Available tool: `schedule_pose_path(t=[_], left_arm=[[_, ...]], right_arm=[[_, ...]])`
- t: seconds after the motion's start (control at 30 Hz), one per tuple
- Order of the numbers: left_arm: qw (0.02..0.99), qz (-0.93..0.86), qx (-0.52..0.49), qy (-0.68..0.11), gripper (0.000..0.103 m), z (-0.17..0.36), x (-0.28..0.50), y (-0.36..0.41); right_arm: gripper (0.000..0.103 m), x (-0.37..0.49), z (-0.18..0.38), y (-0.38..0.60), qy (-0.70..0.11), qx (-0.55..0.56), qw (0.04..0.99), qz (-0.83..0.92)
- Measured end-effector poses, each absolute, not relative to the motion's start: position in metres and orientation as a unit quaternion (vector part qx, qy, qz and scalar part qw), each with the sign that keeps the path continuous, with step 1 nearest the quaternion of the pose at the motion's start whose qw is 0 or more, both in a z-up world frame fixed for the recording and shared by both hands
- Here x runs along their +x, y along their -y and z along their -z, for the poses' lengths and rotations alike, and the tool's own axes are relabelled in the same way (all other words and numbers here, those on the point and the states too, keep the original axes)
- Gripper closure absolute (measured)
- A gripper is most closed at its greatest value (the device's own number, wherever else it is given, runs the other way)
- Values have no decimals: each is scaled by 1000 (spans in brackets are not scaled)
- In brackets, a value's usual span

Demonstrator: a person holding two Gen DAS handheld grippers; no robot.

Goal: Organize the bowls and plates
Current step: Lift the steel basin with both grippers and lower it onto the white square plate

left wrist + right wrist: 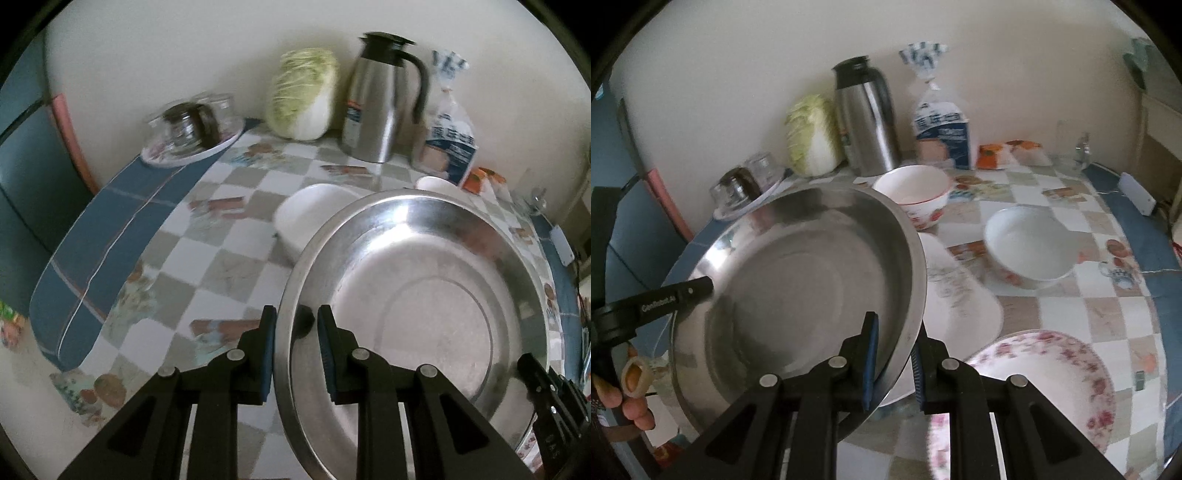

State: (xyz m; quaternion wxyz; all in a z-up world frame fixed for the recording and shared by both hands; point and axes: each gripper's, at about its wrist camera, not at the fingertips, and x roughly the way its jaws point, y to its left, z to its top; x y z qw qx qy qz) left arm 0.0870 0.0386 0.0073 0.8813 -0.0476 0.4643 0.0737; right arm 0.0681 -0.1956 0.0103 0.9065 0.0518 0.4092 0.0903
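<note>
The steel basin hangs tilted above the bench, carried by both grippers at opposite sides of its rim. The right gripper has its jaws narrow, pinching the basin's rim on the side nearest the flowered plate; the left gripper likewise clamps the opposite rim, one pad inside and one outside. Under the basin's right side lies a white plate. Further toward the bench's back edge stand two flower-patterned bowls: one close to the back, the other nearer the right edge. Along the back edge by the wall stand a cabbage, a steel thermos jug and a bagged loaf; glass cups on a tray sit at the back left corner.
</note>
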Motion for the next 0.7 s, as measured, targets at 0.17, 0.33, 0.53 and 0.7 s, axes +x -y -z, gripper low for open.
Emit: schedule_pose_path(t=[0.17,0.33,0.53,0.7], left_arm=[[876,-55,-41,-477,80,-1,104,-14],[871,-49,-18,-489,80,14,115,4],[859,-39,-12,-510,80,36,124,12],[854,-35,-20,-519,80,46,130,11]], right_arm=[[85,75,-2,220,-421,67,902,-65],[85,81,5,238,-429,73,899,-43],[85,89,18,248,-449,78,890,-28],[85,93,26,249,-456,74,886,-21]])
